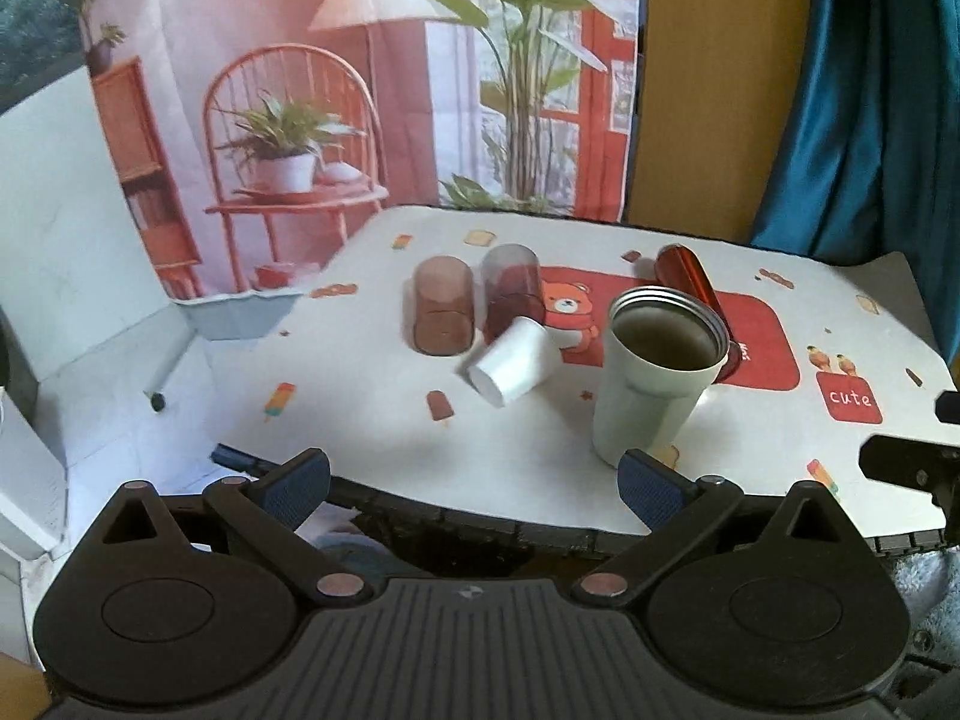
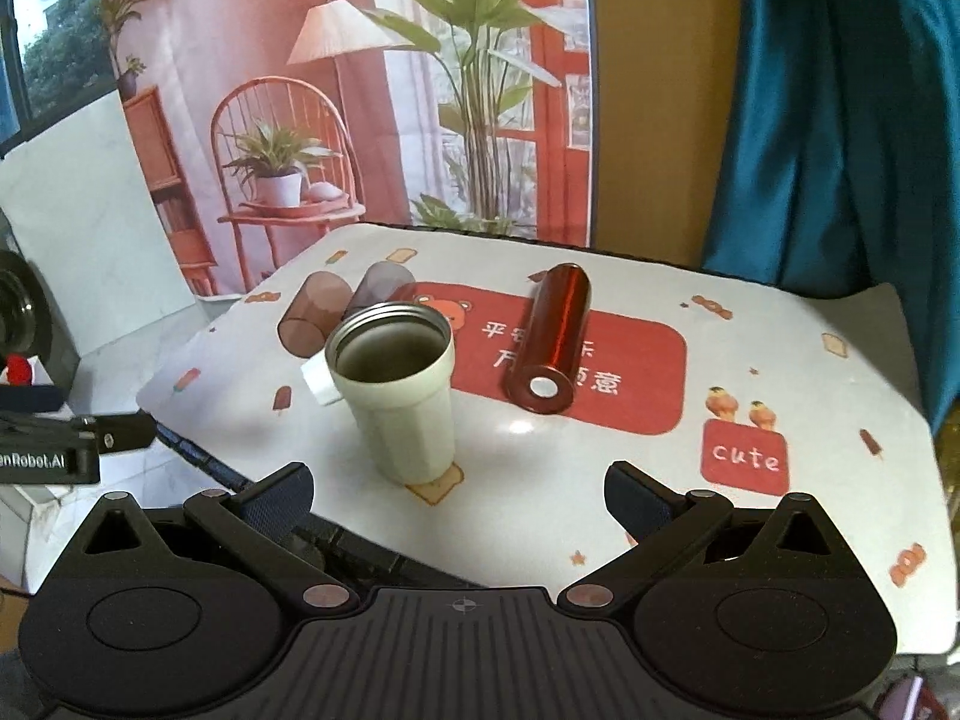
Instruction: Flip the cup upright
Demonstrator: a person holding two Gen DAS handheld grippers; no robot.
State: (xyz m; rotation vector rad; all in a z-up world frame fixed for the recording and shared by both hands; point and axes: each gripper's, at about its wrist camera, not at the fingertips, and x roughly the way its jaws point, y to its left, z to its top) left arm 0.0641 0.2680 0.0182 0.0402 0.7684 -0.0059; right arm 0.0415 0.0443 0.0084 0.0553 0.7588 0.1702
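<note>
I am looking across the table, covered in a white printed cloth with a red bear panel at its middle. I take the pale green tumbler as my landmark: it stands upright on the near part of the cloth with its steel-lined mouth open to the top, and in the right wrist view it is just beyond my left finger.

Just behind and to the right of the tumbler lies the red metallic cup, on its side across the red panel, its base disc facing me; in the left wrist view the tumbler hides most of it. Behind and to the left of the tumbler lie two tinted see-through cups side by side: the brown cup farther left with its mouth toward me, the purple-red cup nearer the tumbler. The small white cup lies tipped on its side just left of the tumbler, in front of the purple-red cup and seemingly touching it, its flat end toward me.

My left gripper hangs at the near table edge with jaws spread wide and nothing between them. My right gripper is likewise spread wide and empty, just in front of the tumbler.
</note>
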